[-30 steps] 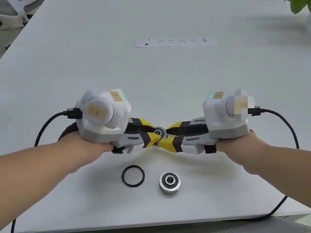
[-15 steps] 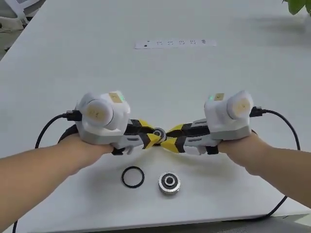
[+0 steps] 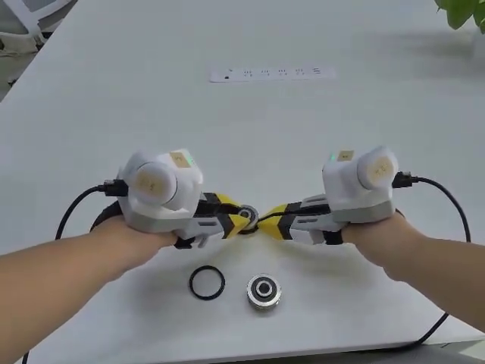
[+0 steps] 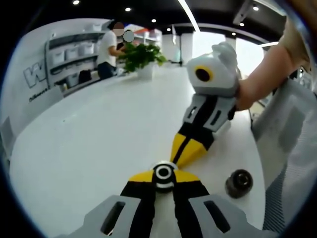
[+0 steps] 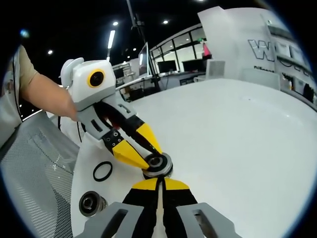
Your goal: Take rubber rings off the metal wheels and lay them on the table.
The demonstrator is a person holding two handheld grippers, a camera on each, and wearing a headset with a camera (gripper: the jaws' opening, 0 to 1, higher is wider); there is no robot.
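Left gripper view: left gripper (image 4: pixel 164 179) is clamped on the wheel (image 4: pixel 164 171). Right gripper (image 5: pixel 158 182) is pinched shut at the wheel's rim. Next up, I'd guess, peel the rubber ring (image 5: pixel 170 163) off.

The head view looks forward and down from above the near edge of the table (image 3: pixel 250 136), with the left gripper (image 3: pixel 241 220) and the right gripper (image 3: pixel 265 222) at mid-distance below it. The left gripper view sits low and close behind its own jaws, facing across the tabletop straight at the right gripper. The right gripper view mirrors it, facing the left gripper. All three views share the metal wheel (image 3: pixel 248 214) between the tips and the loose wheel (image 3: pixel 264 290) on the table. The head and right gripper views also share the rubber ring (image 3: pixel 207 282).
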